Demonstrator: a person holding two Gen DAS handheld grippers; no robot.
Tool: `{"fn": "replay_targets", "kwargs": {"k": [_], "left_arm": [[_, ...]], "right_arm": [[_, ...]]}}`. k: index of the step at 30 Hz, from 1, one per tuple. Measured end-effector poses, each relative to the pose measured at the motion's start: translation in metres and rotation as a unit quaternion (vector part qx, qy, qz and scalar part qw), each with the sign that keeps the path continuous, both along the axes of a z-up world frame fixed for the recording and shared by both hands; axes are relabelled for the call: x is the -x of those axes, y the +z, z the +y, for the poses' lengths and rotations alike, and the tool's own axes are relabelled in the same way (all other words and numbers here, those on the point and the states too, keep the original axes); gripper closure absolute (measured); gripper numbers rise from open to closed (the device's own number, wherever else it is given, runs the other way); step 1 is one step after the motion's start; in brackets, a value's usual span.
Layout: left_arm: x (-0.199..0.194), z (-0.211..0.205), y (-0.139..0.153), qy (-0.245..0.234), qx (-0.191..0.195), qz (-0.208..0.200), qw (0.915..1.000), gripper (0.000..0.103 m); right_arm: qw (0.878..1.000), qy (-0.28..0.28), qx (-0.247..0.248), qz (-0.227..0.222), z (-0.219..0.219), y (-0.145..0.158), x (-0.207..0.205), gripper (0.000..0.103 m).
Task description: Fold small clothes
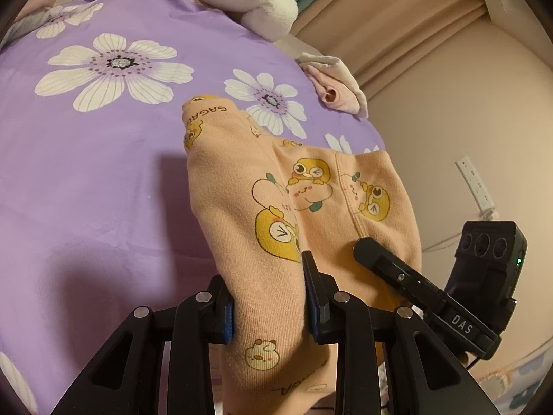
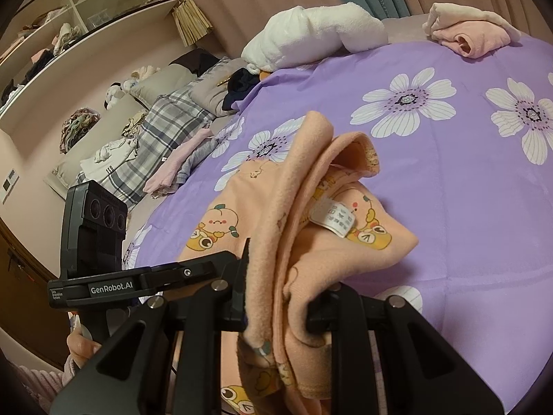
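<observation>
The left gripper (image 1: 269, 297) has its jaws narrowly apart, clamped on a fold of the small peach fleece garment with yellow cartoon prints (image 1: 276, 190). The right gripper (image 2: 276, 297) pinches a bunched edge of it likewise, the rest trailing onto the purple flowered bedsheet (image 2: 432, 173)

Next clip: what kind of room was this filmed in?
Most likely a home bedroom. The work surface is a bed under a purple sheet printed with white flowers, a plaid pillow lies at its far end, and open white wall shelves hold clothes.
</observation>
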State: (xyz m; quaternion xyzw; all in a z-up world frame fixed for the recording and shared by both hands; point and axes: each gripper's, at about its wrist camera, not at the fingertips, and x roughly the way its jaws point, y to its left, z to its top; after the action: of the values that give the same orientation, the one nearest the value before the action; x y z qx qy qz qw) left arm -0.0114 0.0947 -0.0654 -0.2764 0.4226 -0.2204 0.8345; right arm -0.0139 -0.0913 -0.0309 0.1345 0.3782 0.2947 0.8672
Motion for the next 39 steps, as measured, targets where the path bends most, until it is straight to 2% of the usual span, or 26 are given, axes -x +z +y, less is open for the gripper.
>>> {"fn": "replay_targets", "kwargs": {"k": [23,39], "left_arm": [[-0.002,0.006,-0.002,0.005,0.004,0.005,1.0,0.074],[-0.004,0.008,-0.005,0.005,0.003,0.001,1.0,0.074]], "right_arm": [[1.0,0.001,-0.001,0.008,0.012,-0.005,-0.016,0.081],[1.0,-0.007,0.002,0.0,0.016,-0.006,-0.046,0.081]]}}
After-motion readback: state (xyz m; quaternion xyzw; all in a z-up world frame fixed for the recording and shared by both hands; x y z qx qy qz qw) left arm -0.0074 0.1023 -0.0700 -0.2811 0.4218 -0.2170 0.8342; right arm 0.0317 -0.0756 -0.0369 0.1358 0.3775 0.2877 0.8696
